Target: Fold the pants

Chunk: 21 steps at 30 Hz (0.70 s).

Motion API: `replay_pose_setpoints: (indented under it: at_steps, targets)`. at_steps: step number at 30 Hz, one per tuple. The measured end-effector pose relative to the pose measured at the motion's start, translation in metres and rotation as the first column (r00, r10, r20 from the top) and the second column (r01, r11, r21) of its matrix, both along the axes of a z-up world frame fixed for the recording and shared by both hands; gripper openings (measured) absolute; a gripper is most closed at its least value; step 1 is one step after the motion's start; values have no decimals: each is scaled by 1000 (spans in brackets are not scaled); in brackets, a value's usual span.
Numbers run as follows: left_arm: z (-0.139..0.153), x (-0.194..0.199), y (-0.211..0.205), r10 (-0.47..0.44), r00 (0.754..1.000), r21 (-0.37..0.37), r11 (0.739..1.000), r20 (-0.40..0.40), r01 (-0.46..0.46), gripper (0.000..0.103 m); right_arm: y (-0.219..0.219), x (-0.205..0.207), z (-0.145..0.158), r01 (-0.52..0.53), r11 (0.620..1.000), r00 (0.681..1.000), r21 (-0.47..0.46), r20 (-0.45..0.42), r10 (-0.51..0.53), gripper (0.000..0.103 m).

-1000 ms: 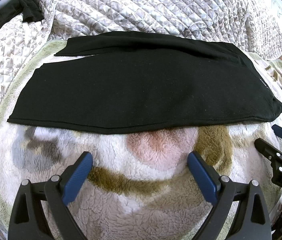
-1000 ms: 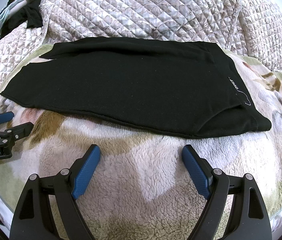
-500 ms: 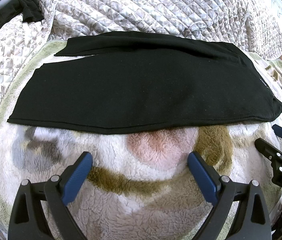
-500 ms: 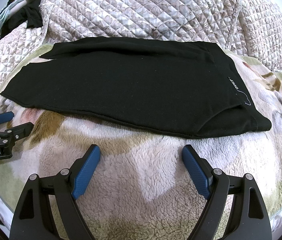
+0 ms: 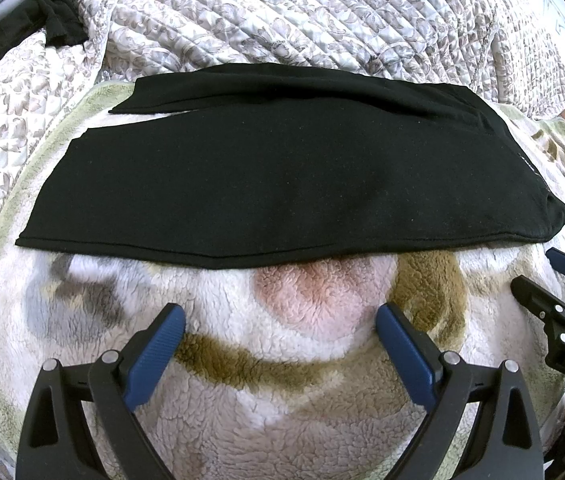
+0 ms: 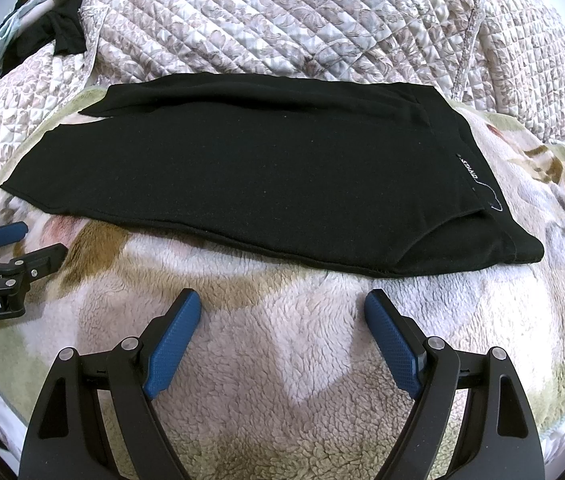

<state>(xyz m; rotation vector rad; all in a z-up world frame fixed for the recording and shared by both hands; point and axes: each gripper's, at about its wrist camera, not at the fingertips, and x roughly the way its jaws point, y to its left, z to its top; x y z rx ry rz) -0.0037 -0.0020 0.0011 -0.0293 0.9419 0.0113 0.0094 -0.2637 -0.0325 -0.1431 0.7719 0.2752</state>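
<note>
A pair of black knit pants (image 5: 282, 184) lies flat and lengthwise across a fluffy cream fleece blanket (image 5: 282, 360) patterned in brown, pink and grey, spread on a bed beneath a quilted floral bedspread (image 5: 282, 12). One leg is folded over the other, waistband toward the right. The left gripper (image 5: 278, 320), its blue-padded fingers spread wide and empty, hovers over the fleece just short of the near hem; the right gripper (image 6: 282, 312) is likewise spread wide with nothing between its pads, near the waistband end.

There are no containers in either view. The right wrist view alone shows white lettering (image 6: 468, 168) on the waistband and a lower layer of fabric poking out at the near right corner; it also catches pale and dark clothing (image 6: 38, 40) heaped at far left. The left wrist view alone shows the full left leg openings, offset from each other.
</note>
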Motion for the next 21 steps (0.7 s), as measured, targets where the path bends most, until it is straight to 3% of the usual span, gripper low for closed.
replay_pose_setpoints:
  at_steps: [21]
  targets:
    - [0, -1, -1, 0, 1000, 1, 1000, 0, 0, 98, -1, 0, 1, -3, 1000, 1000, 8, 0, 3, 84]
